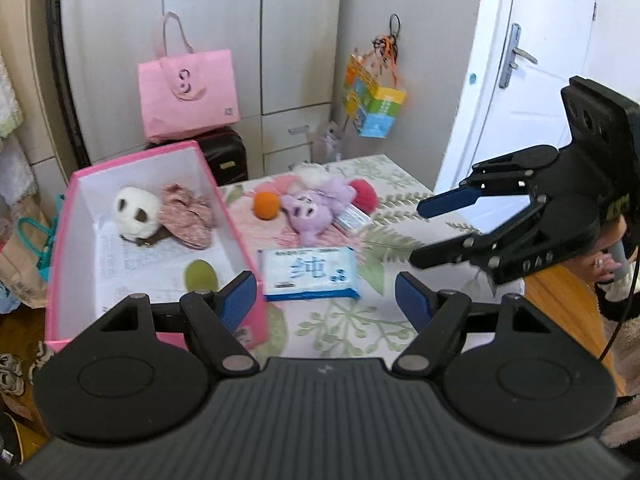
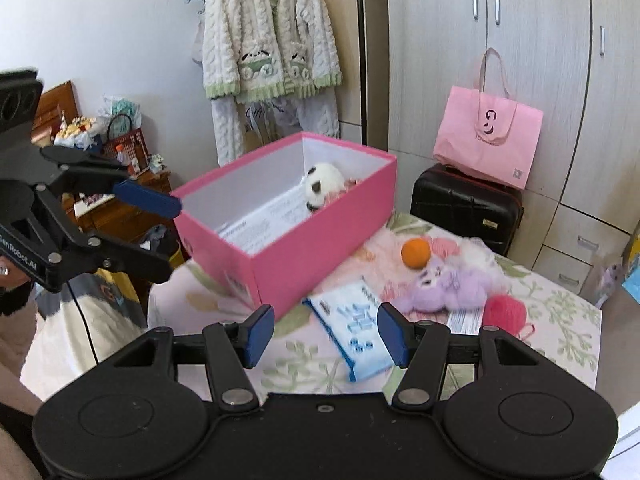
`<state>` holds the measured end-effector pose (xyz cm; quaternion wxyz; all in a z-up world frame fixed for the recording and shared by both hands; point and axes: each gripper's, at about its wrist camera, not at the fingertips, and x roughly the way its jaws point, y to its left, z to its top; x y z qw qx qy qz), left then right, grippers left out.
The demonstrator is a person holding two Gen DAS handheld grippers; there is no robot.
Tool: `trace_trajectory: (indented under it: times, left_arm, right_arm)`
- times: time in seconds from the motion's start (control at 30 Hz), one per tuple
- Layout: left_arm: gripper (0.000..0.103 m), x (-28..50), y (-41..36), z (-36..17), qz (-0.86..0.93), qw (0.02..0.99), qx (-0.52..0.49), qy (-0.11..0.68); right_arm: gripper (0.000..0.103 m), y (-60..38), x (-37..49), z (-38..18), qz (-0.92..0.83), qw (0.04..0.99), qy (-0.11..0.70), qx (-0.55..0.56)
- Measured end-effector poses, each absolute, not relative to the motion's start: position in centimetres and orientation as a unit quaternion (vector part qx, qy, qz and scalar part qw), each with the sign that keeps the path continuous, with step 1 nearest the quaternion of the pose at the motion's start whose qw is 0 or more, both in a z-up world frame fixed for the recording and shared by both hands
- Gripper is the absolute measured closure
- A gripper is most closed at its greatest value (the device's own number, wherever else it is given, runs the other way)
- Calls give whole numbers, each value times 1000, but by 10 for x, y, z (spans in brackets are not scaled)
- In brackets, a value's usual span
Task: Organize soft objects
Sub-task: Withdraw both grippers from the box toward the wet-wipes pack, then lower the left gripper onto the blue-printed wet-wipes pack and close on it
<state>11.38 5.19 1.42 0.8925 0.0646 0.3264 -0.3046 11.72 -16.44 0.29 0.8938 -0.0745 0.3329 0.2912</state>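
Note:
A pink box [image 1: 224, 208] [image 2: 320, 256] stands on the table's left side. Inside lie a white panda plush [image 1: 134, 210] [image 2: 322, 184], a pink floral cloth item [image 1: 188, 216] and a green oval piece [image 1: 200, 274]. On the table lie a blue tissue pack [image 1: 308, 274] [image 2: 352, 332], an orange ball [image 1: 267, 205] [image 2: 416, 253], a purple plush [image 1: 316, 208] [image 2: 452, 288] and a red pompom [image 1: 365, 195] [image 2: 505, 312]. My left gripper [image 1: 325, 302] [image 2: 170, 236] is open and empty above the box's near corner. My right gripper [image 2: 326, 332] [image 1: 418, 232] is open and empty above the tissue pack.
The table has a floral cloth [image 1: 360, 328] [image 2: 560, 312]. A black suitcase [image 2: 466, 208] [image 1: 226, 156] with a pink tote bag [image 2: 488, 136] [image 1: 188, 92] on it stands behind the table. Wardrobes and a white door [image 1: 532, 60] lie beyond. A plush robe [image 2: 268, 40] hangs on the wall.

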Motion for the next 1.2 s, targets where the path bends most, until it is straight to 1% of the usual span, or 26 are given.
trace_trajectory:
  times: [0.27,0.53,0.67,0.83,0.9,1.03,1.2]
  left_arm:
    - [30,127,13,-4,-308,883,86,344]
    - [30,161,-30,-27,-287,877,101,372]
    - [34,181,-44,-41,-269,878,99,383]
    - [37,209,-57,-66,-238,879,83,405]
    - [38,220,-59,-78,-224,878,72,416]
    - [38,237,-61,-96,-192,884,63,421]
    - [38,250,-58,-102,-165,894,44,415]
  right_arm:
    - [40,-172,106,-22,297,890,331,-100]
    - [39,-172,117,-58,285,894,326,-115]
    - [39,-170,128,-76,280,898,323,-107]
    - [38,-168,151,-100,274,901,323,-93]
    - [36,-166,158,-108,266,903,323,-95]
    - [36,-163,170,-118,268,902,327,-90]
    - [24,-154,174,-125,264,905,315,-107]
